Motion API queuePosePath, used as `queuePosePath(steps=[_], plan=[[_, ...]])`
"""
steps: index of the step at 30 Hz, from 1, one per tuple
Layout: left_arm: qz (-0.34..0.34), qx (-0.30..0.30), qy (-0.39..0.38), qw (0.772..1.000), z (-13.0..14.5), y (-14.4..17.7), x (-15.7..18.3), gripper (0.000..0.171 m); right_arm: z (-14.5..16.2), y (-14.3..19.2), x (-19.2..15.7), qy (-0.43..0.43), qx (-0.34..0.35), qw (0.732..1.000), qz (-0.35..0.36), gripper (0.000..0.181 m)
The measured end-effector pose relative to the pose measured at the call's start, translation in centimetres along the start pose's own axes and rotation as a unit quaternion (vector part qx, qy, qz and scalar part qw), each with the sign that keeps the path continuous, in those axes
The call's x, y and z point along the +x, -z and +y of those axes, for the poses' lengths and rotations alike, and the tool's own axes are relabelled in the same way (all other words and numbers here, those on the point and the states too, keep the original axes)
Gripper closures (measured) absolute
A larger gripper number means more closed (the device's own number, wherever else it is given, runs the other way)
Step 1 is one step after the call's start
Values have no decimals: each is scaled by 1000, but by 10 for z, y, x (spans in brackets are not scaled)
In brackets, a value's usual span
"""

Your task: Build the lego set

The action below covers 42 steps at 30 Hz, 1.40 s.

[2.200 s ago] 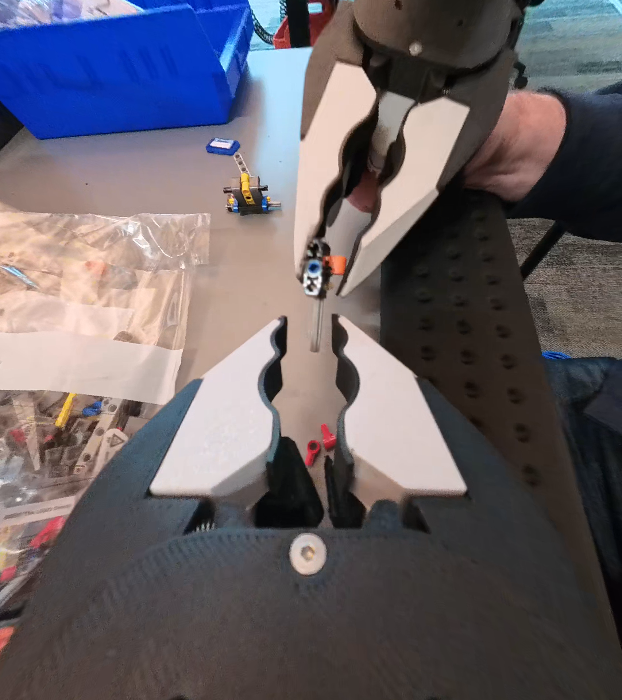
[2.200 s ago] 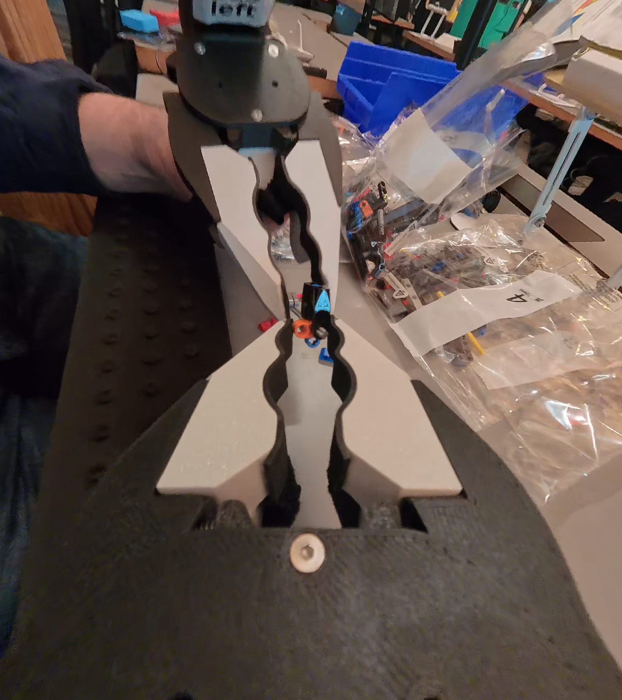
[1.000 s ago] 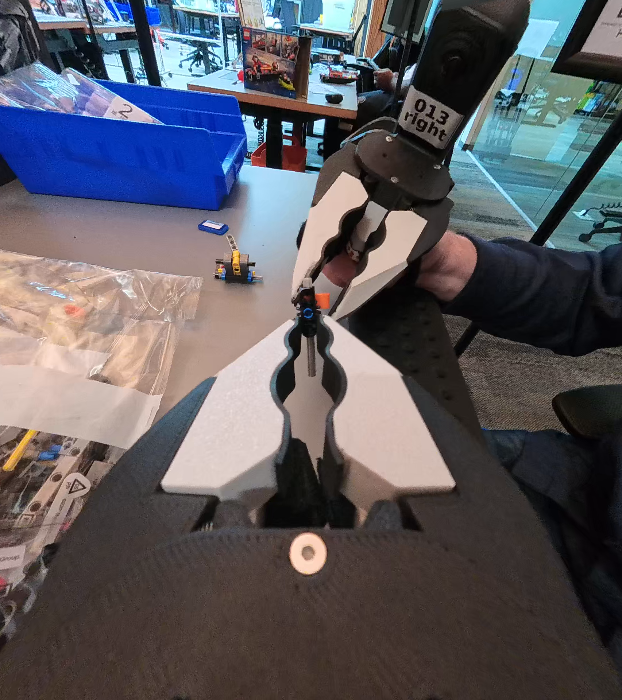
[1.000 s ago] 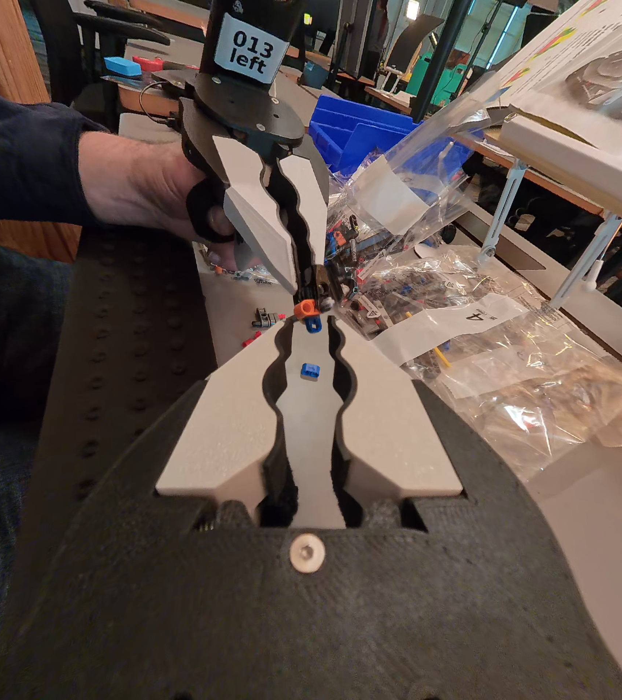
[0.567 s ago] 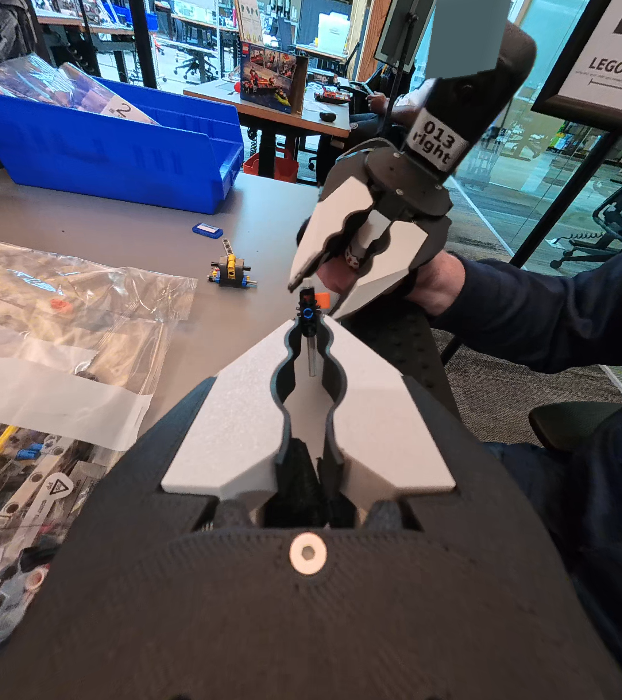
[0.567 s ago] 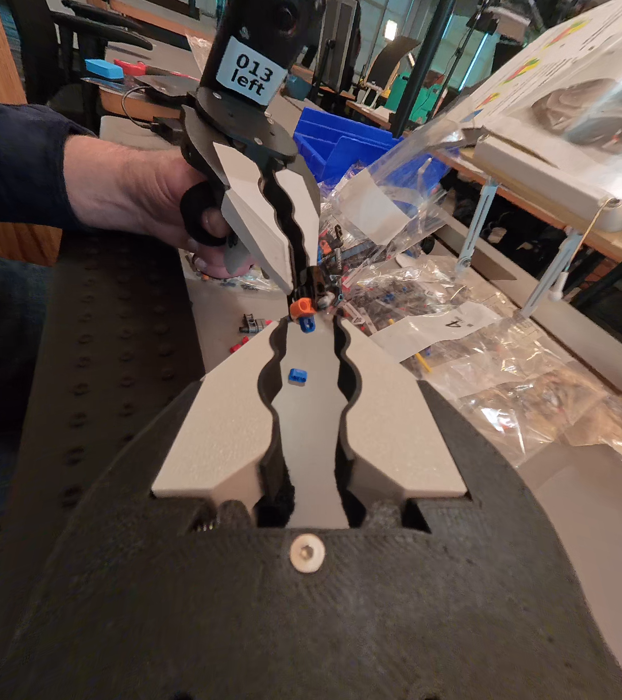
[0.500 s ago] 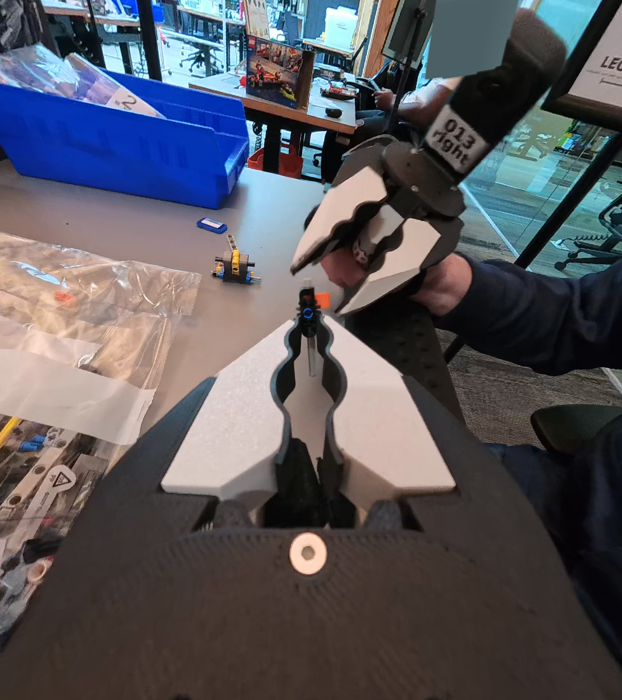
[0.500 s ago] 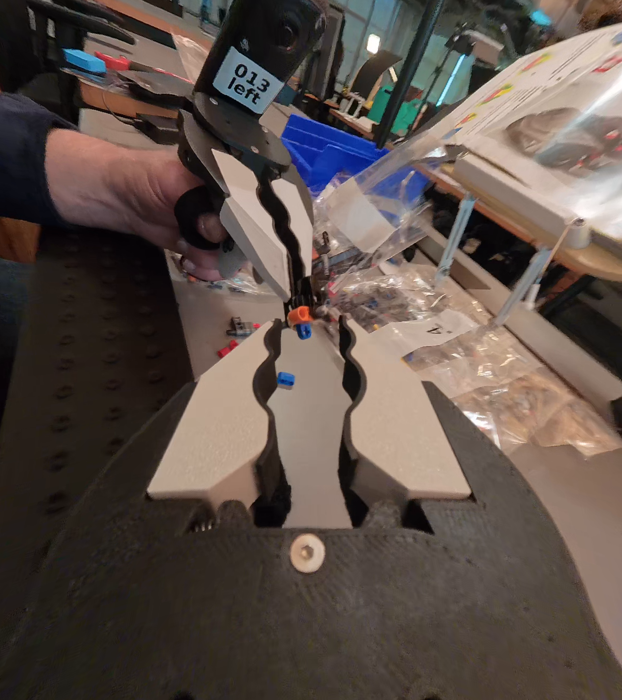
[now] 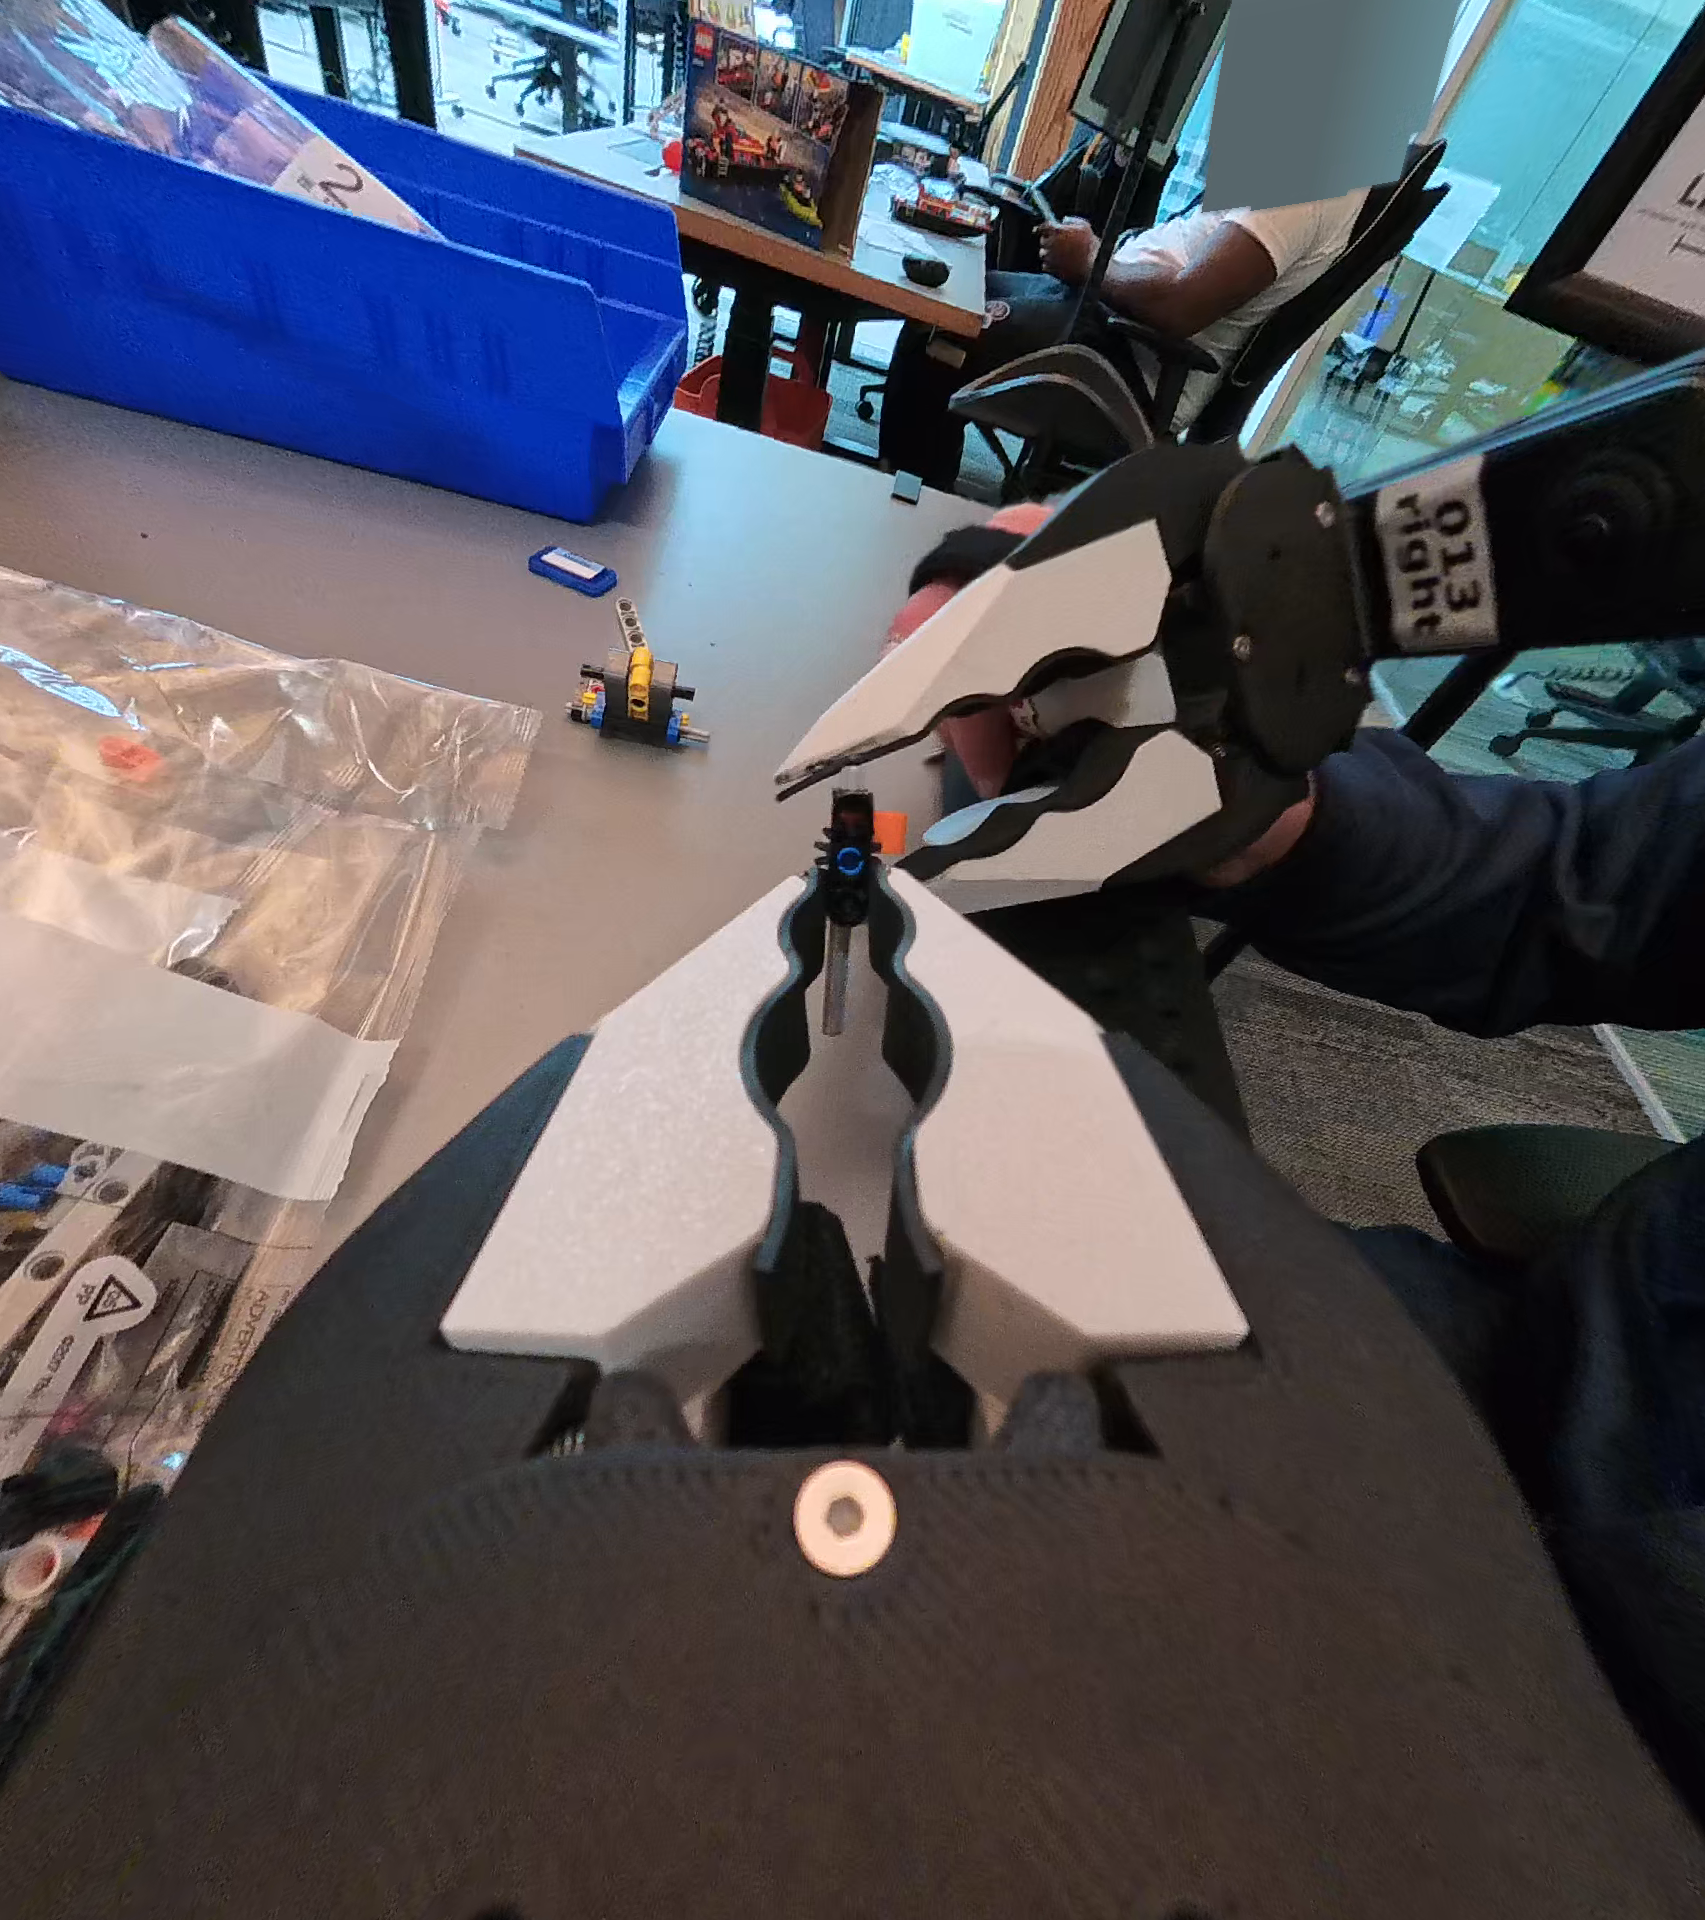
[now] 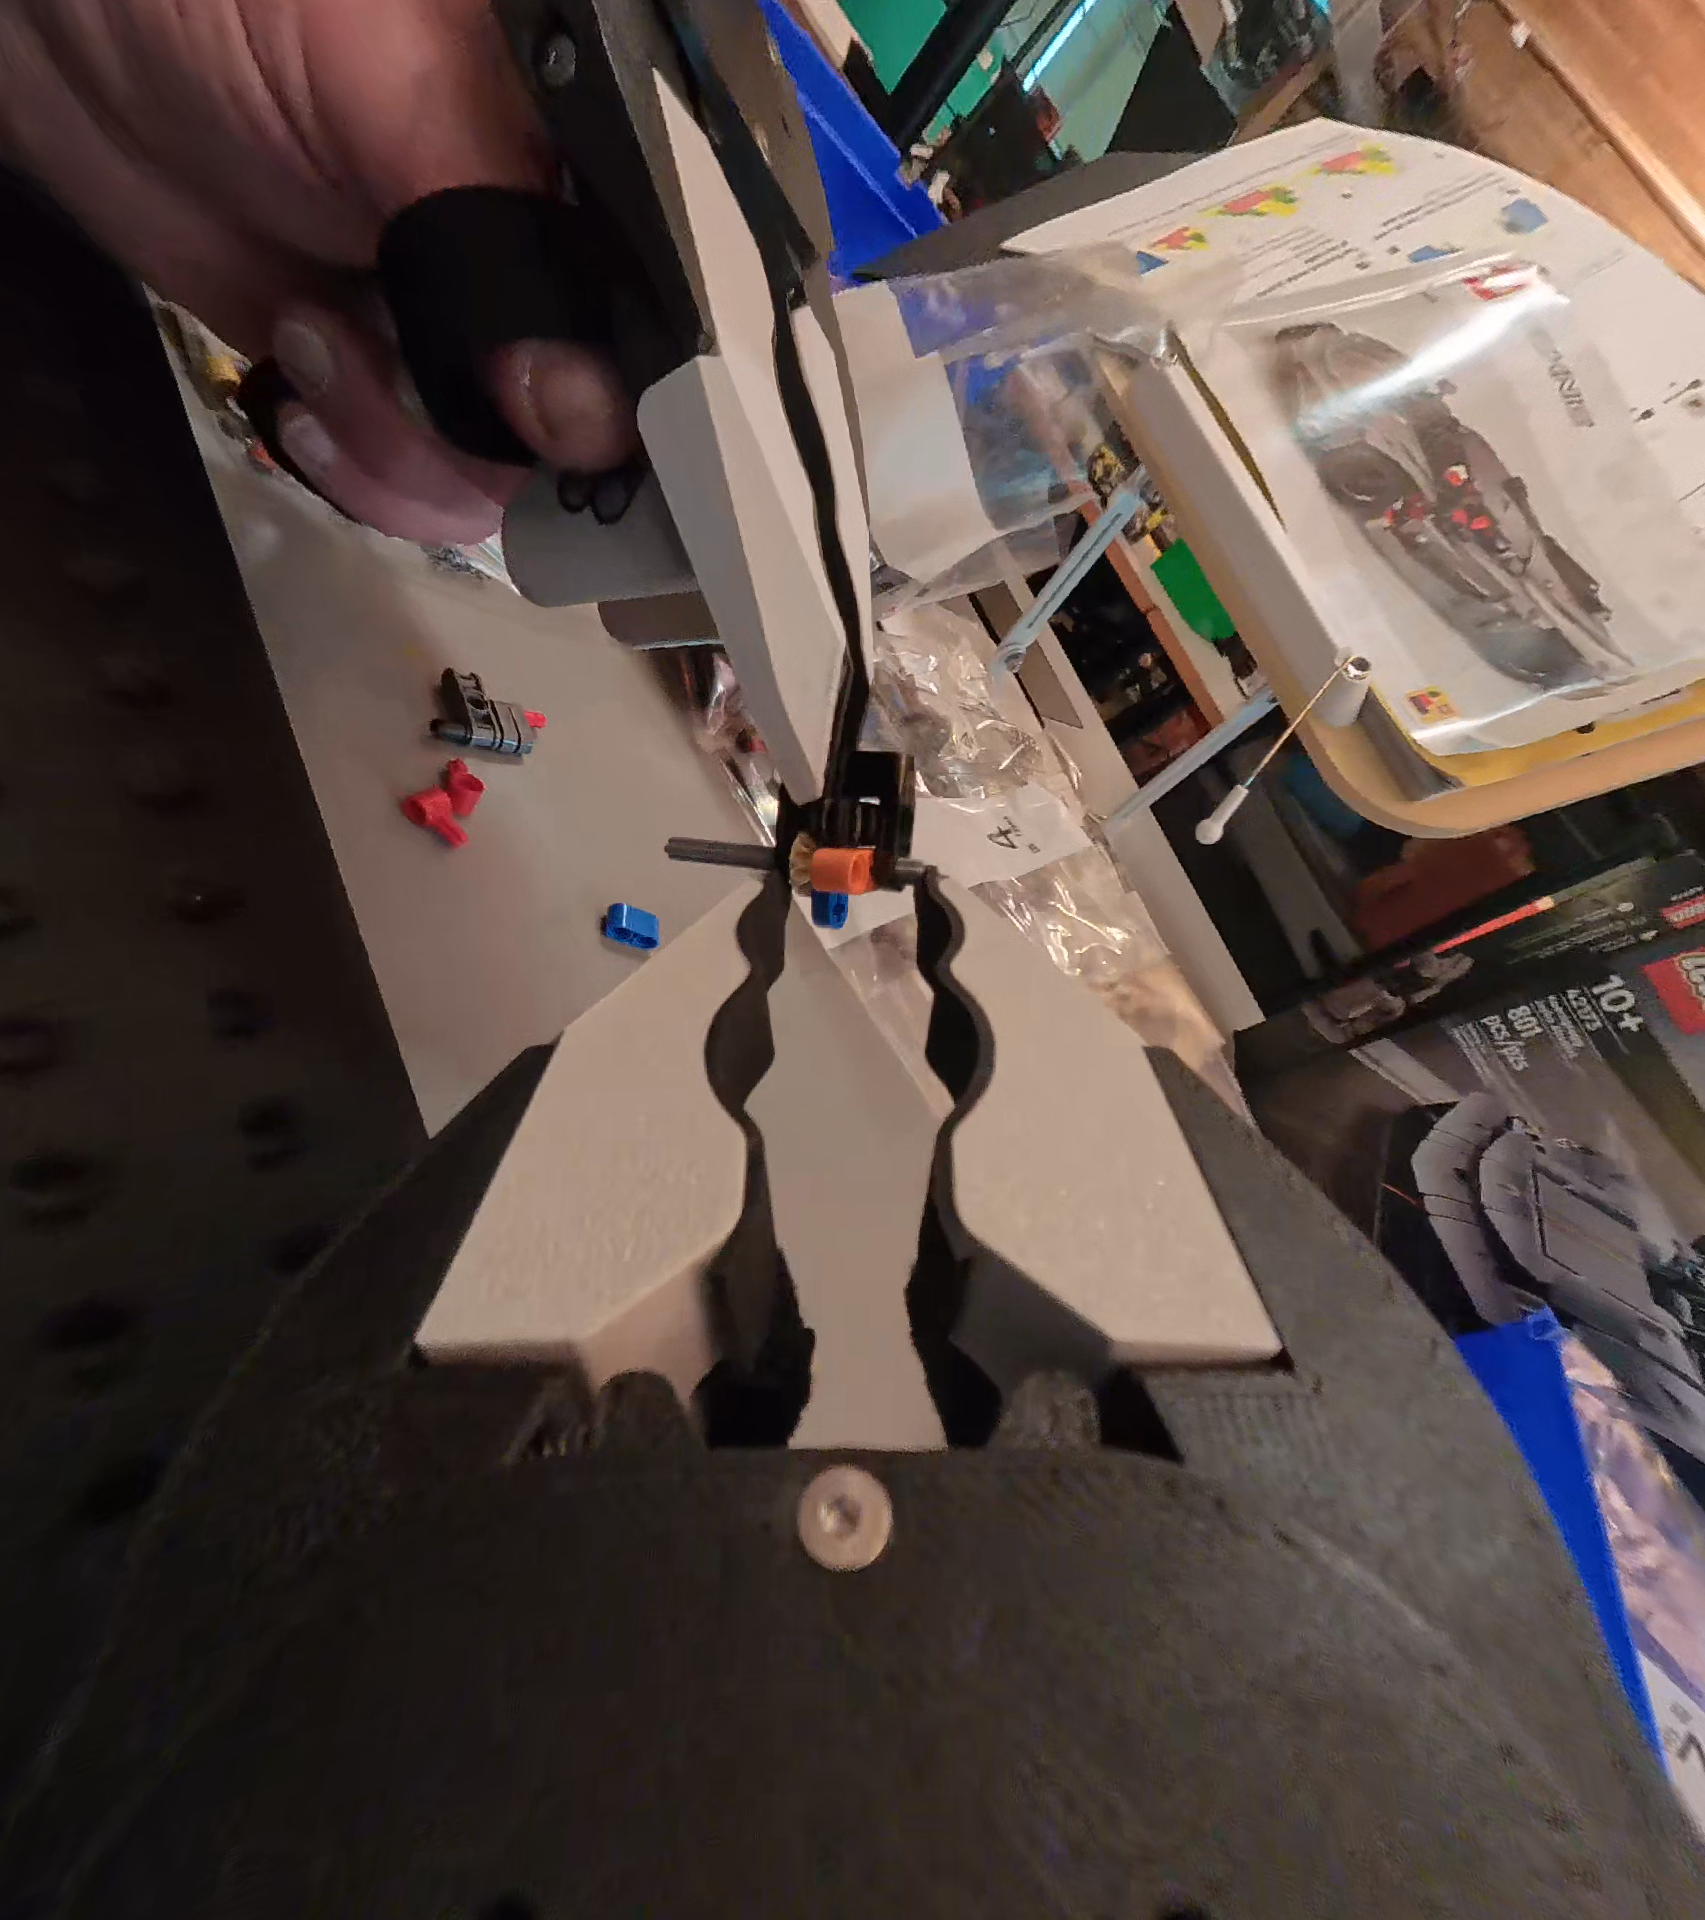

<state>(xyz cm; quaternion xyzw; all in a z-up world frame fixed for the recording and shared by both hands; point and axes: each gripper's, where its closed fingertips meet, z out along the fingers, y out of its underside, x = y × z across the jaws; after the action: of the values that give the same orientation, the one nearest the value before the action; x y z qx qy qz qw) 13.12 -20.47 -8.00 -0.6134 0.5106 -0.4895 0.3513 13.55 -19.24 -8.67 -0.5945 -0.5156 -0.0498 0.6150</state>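
Blue bin (image 9: pixel 308 312) on the surface (image 9: pixel 744 540) holds a clear parts bag (image 9: pixel 100 94). My left tongs (image 9: pixel 846 883) pinch the small black assembly (image 9: pixel 848 847), grey axle through it, orange piece alongside, held above the surface. My right tongs (image 10: pixel 853 894) gape narrowly around it.

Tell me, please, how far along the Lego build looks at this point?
Early. Done: one small subassembly stands on the table. In hand: the left gripper is shut on a black piece with a grey axle and orange part; the right gripper is open around it. Left: parts bags still look full, and loose red pieces and a blue piece lie unused.
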Motion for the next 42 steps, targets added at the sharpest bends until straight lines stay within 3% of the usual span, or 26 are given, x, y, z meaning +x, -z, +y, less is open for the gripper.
queuePosePath(steps=[13,42], plan=[[-45,-36,-11,998,10,-7,-10,165,19,-10,1,98,-94,989,59,159],[-67,-94,-35,993,34,-14,-15,167,38,-17,-25,114,-147,982,-16,167]])
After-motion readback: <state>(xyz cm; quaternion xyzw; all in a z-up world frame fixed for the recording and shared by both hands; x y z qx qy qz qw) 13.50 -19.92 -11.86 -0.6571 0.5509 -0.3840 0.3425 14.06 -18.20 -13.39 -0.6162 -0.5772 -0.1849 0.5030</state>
